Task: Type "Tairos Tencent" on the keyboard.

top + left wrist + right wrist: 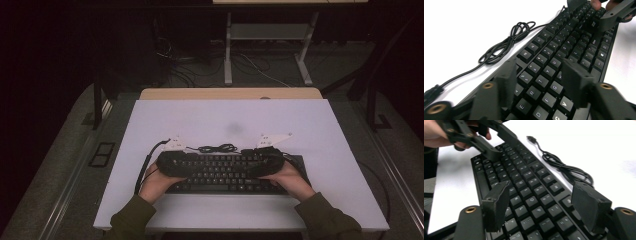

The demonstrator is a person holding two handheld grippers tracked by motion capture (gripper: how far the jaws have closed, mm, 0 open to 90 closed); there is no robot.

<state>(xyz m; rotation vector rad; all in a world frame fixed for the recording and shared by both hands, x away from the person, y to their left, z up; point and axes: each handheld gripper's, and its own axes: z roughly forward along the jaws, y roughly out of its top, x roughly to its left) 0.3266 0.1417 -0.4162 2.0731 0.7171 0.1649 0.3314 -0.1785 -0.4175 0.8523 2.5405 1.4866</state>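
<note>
Jaws on both tools stand spread. The left gripper [539,80] straddles the left end of the black keyboard [564,62], one jaw at the far edge of the case and the other over the letter keys, and I cannot tell whether either pad presses on it. The right gripper [544,207] is set the same way at the right end, its jaws wide apart above the keycaps, one near the front edge and one near the back.

From above, the left gripper [172,162] and right gripper [267,161] sit at opposite ends of the keyboard [220,172], which lies on the white table [225,115] close to the person's side, with a hand [157,182] behind each tool. Its cable [217,148] lies in a loose bundle just behind the back edge, the plug [531,138] resting free on the table.

My worry is the grip. If the jaws close on keycaps rather than on the solid edges of the case, keys may be pressed or popped off, and the board could slip. If one end rises first, the board will tilt and could slide out of the other gripper. The loose cable may drag or catch under the case as it moves.
</note>
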